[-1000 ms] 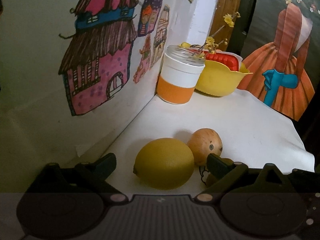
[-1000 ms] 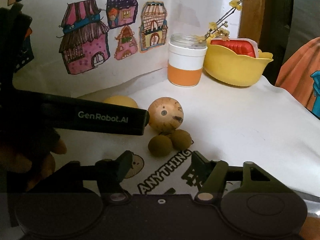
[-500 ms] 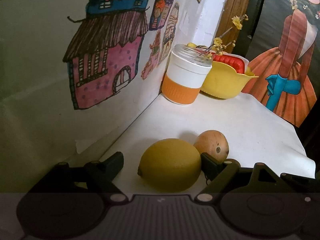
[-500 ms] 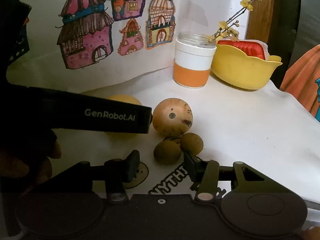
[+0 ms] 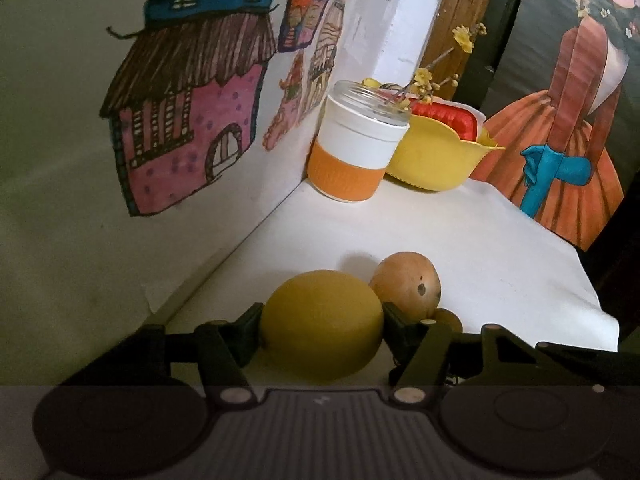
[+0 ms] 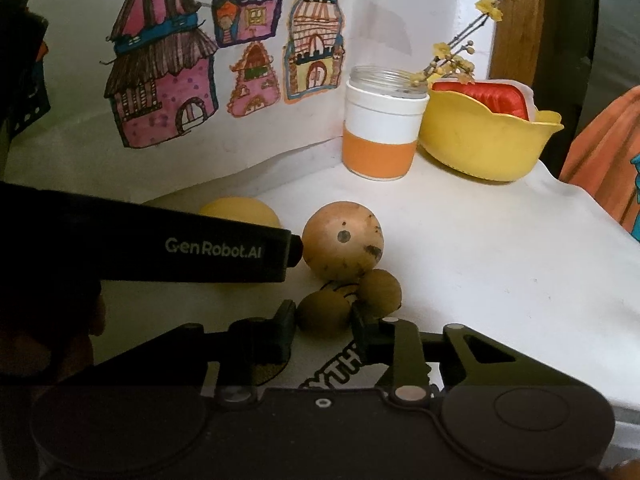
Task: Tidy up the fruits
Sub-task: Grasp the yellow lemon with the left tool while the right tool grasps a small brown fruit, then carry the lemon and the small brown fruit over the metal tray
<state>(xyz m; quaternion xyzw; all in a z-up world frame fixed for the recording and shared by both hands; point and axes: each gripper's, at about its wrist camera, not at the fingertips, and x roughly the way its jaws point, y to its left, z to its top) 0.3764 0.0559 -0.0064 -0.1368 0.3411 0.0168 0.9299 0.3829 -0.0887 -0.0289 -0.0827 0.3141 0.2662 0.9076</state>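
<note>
White paper covers the tabletop, and a sheet of coloured house drawings stands along the wall behind it. Between the left gripper's two dark fingers sits a lemon, matt yellow and oval, both pads pressed against its sides, so the jaws are closed on it at about the fruit's width. Just ahead and to the right of that gripper, touching the lemon, lies a round tan fruit with dark spots and a navel-like mark. Two small brownish-green round fruits lie just in front of it, touching each other. The nearer small fruit sits between the right gripper's fingers, which are drawn in close on either side of it and appear to touch it. That makes four fruits: one lemon, one tan fruit, two small ones.

Farther ahead of both grippers stands a white-and-orange jar with a clear rim, and just right of it a yellow bowl holding something red, with a twig of yellow blossoms above. In the right wrist view the left gripper's black body crosses in front of the lemon and hides most of it.
</note>
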